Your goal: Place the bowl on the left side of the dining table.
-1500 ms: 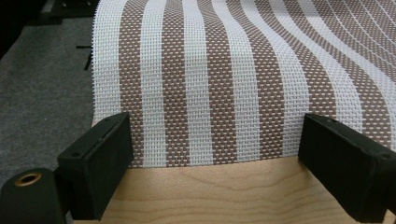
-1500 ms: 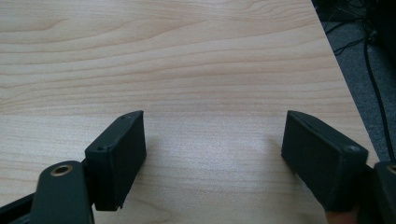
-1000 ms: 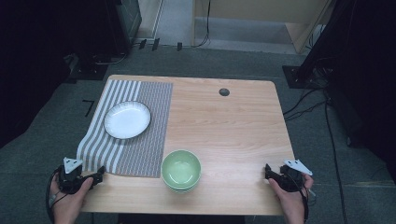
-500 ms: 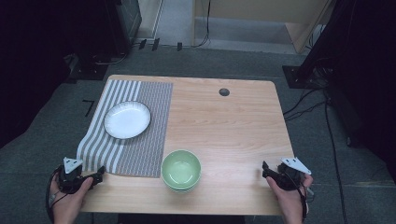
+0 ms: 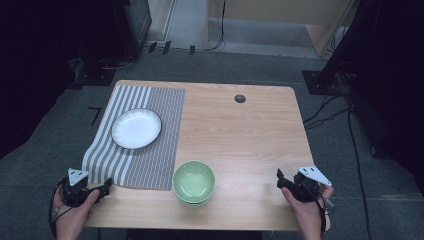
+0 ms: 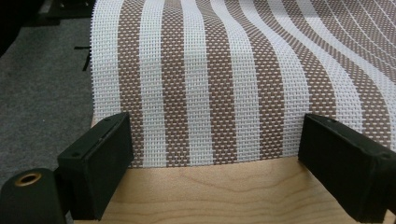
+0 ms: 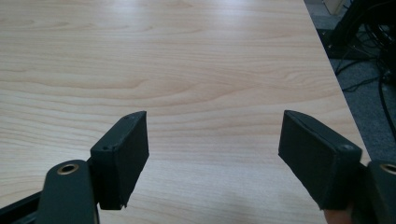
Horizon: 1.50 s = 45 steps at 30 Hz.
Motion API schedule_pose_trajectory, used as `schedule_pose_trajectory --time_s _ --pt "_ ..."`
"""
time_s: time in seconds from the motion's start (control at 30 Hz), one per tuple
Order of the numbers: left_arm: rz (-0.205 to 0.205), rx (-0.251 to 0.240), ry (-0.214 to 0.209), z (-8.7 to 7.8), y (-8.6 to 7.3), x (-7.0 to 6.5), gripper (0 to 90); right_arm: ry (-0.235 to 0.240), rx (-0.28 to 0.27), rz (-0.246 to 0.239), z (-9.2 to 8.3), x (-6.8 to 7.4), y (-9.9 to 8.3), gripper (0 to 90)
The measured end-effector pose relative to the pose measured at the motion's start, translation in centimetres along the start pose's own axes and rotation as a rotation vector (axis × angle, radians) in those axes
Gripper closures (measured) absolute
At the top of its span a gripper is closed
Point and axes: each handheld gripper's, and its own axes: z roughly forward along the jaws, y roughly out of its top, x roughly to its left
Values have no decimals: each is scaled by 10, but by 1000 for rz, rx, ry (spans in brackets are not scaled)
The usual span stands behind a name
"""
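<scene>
So the light wooden table (image 5: pixel 240 145) has a brown-and-white striped woven placemat (image 5: pixel 145 145) on its left side, with the left edge of the mat drooping a bit over the table edge. A round white plate (image 5: pixel 136 128) sits on the far half of that mat. Just right of the mat's near right corner there's a pale green bowl (image 5: pixel 194 181), looks like it's stacked on another one, close to the near edge of the table. A small dark round disc (image 5: pixel 240 98) sits way off toward the far edge, well apart from everything else

The left gripper (image 5: pixel 103 185) is down at the near left corner, jaws spread wide and holding nothing. In the left gripper view the mat's near edge lies right between the two jaws, but the pads aren't pressing on it

The right gripper (image 5: pixel 281 179) is over at the near right corner, also wide open with nothing in it, only bare wood between the jaws, and well apart from the bowl
</scene>
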Motion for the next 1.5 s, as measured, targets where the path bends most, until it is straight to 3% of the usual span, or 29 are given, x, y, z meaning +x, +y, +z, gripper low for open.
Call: schedule_pose_trajectory --time_s 0.23,0.5,0.67,1.2,1.5 --pt "0 0 0 0 0 0 93 28 -19 -18 -6 10 7 252" --pt "-38 -8 -2 -1 1 0 94 59 -47 -39 -11 24 14 266" --pt "-41 -15 -6 -3 2 0 95 87 -48 -35 -11 28 15 289" --pt "-1 -49 -17 -14 12 -14 96 174 -72 -47 -19 51 23 320" --pt "14 -77 -47 -21 19 -27 96 206 -78 -68 -20 63 23 331"
